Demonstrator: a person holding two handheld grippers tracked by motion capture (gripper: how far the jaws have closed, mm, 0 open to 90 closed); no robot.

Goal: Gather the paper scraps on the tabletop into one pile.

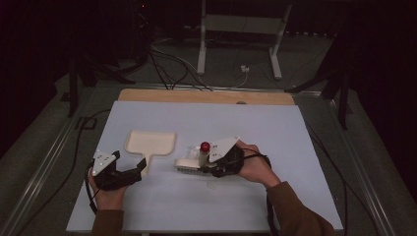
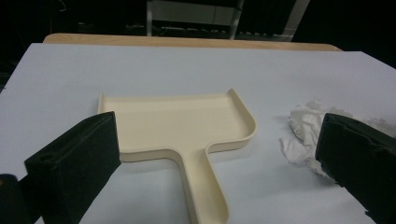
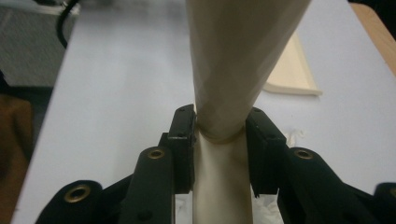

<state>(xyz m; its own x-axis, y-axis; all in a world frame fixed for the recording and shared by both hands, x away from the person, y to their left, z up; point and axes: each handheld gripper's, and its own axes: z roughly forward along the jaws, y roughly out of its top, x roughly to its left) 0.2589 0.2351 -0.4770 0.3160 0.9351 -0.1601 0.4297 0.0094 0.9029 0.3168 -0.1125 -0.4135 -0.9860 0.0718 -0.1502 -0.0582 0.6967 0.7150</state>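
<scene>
A cream dustpan [image 1: 150, 143] lies flat on the pale table, its handle [image 2: 205, 191] pointing toward me. My left gripper [image 1: 139, 170] [image 2: 215, 124] stands open, one jaw on each side of that handle and clear of it. To the right, my right gripper [image 1: 203, 167] [image 3: 219, 122] is shut on the cream handle of a small brush [image 3: 219, 186]. The brush head [image 1: 187, 166] rests on the table and its red-tipped handle end [image 1: 205, 146] points up. Crumpled white paper [image 2: 302, 130] lies by the brush, right of the dustpan.
The pale tabletop [image 1: 255, 123] ends in a wooden strip [image 1: 206, 96] at its far edge. Beyond it are floor cables [image 1: 167, 69] and a white metal stand [image 1: 238, 29]. A rail [image 1: 54, 147] runs along the table's left side.
</scene>
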